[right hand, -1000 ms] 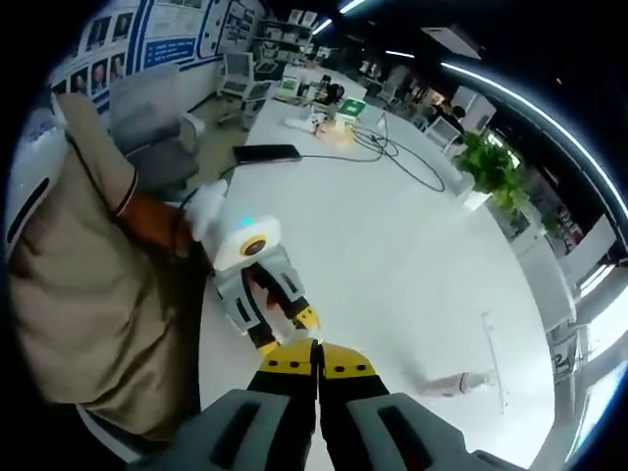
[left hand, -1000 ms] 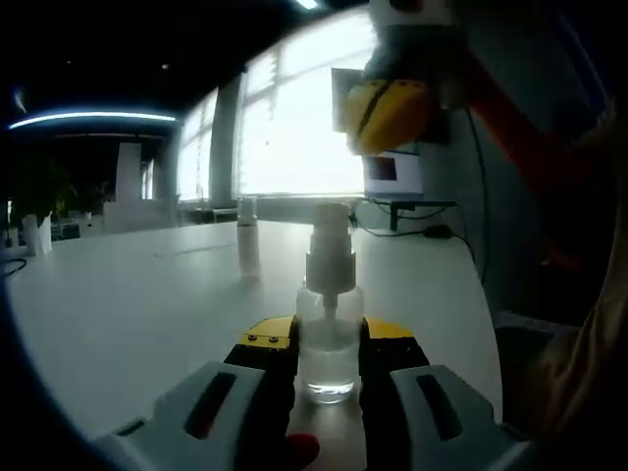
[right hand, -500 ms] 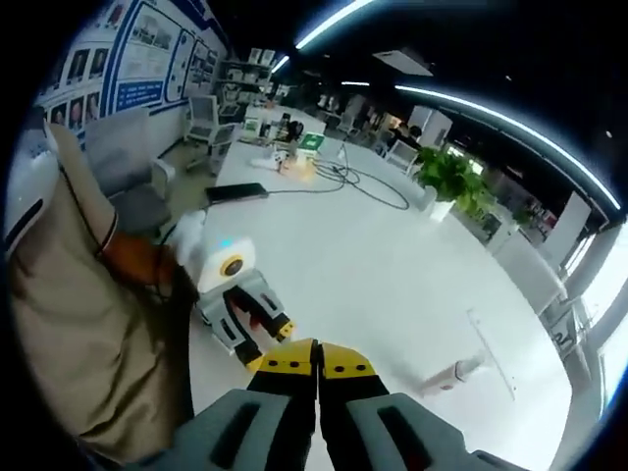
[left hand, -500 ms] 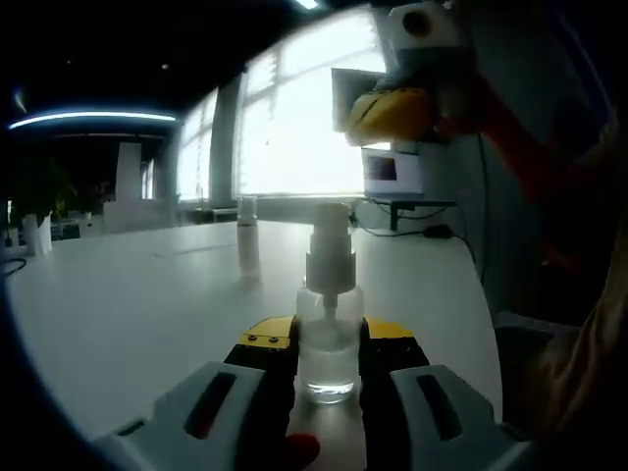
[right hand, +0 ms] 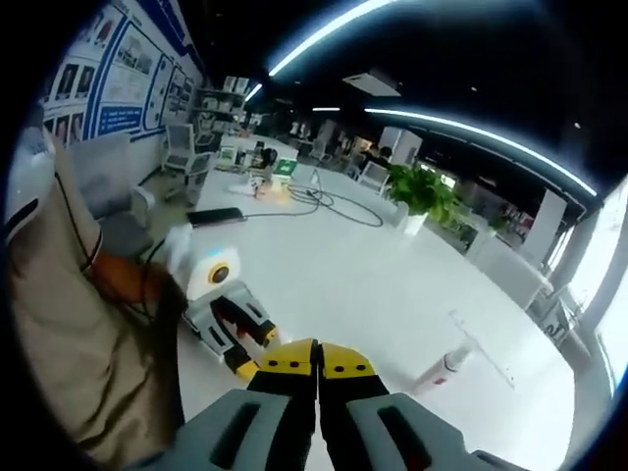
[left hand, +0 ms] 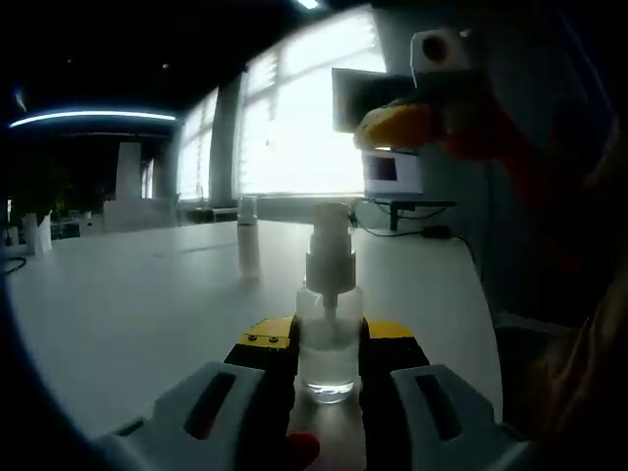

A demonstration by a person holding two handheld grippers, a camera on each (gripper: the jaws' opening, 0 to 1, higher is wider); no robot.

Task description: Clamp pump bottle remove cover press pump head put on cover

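Observation:
A clear pump bottle (left hand: 329, 358) with a white pump head (left hand: 329, 245) stands on the white table (left hand: 137, 314). My left gripper (left hand: 329, 341) is shut on the bottle's body, one yellow-tipped jaw on each side. The clear cover (left hand: 247, 243) stands upright on the table behind the bottle, to its left. My right gripper (left hand: 394, 126) hangs in the air above and to the right of the pump head, apart from it. In the right gripper view its jaws (right hand: 317, 358) are pressed together with nothing between them, and the left gripper (right hand: 257, 345) and the cover (right hand: 440, 370) lie below.
A monitor (left hand: 392, 175) and cables sit at the far end of the table by the bright windows. A person's beige sleeve (right hand: 69, 324) fills the left of the right gripper view. Further desks, a plant (right hand: 422, 191) and chairs stand beyond.
My right gripper has lifted and drifted to the right, away from the pump head, staying shut. The left gripper and the bottle have held still.

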